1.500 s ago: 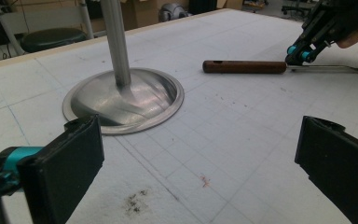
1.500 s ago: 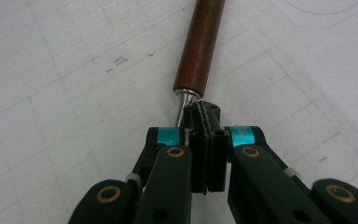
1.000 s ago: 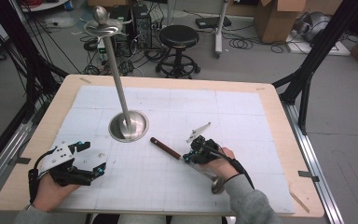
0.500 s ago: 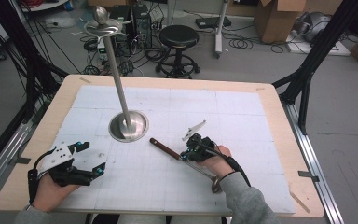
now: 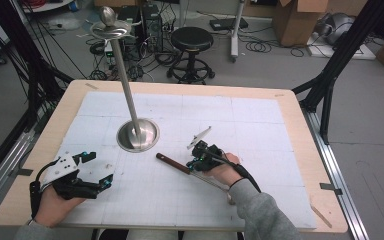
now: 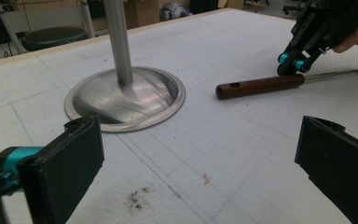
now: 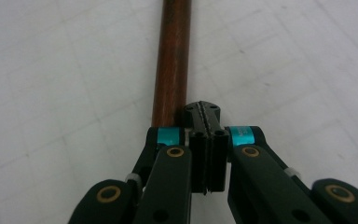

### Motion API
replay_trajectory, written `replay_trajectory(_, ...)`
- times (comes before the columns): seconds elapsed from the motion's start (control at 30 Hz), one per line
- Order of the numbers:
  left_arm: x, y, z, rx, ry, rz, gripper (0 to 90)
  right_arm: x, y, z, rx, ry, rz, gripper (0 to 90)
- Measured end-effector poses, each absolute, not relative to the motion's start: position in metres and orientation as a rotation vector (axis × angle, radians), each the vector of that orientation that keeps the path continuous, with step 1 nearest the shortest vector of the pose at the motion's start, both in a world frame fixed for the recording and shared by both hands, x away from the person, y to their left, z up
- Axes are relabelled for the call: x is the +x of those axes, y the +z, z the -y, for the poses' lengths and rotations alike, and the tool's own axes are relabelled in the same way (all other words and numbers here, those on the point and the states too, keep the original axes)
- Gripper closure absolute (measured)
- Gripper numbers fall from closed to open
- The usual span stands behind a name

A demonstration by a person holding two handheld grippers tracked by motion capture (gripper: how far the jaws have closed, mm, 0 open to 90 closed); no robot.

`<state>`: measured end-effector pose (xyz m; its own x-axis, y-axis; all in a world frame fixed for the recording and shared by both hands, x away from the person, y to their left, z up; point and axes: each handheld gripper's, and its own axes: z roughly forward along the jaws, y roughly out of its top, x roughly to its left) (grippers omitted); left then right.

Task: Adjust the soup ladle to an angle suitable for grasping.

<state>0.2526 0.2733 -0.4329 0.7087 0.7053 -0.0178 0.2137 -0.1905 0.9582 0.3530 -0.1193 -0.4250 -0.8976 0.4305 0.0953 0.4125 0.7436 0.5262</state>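
– On the near right part of the table, what is different from a second ago?

– The right tool has crept left and slightly away from the person, towards the wooden handle. A second back its tip hung over the thin metal shaft. Now it sits at the spot where the shaft meets the wood.

– Has the handle itself shifted?

– Not that I can see. It lies flat on the white mat as before, pointing towards the metal stand but apart from its round base.

– Is the right tool gripping it?

– No. In the right gripper view its jaws are clenched pad against pad, with nothing visible between them. The handle runs forward just to the left of the tip. The left gripper view agrees, showing the tip just above the end of the wood.

– So what does that mean for the work?

– My reading is that this is only an approach. The utensil still has to be picked up, and the jaws must part before they can close round the handle or the shaft. If they came down shut they could nudge it and roll it off line.

– And the left tool?

– It has not moved. It is held low at the near left corner with its jaws spread wide and empty, facing the stand base.
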Motion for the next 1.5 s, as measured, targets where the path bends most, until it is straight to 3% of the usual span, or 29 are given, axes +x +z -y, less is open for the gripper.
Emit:
replay_trajectory(1.27, 0.253, -0.433, -0.273, 1.748, 0.527, -0.735, 1.7, 0.32, -0.42, 0.093, 0.349, 0.895, -2.95, 89.8)
replay_trajectory(1.5, 0.253, -0.433, -0.273, 1.748, 0.53, -0.738, 1.7, 0.313, -0.404, 0.102, 0.347, 1.003, -2.938, 77.2)
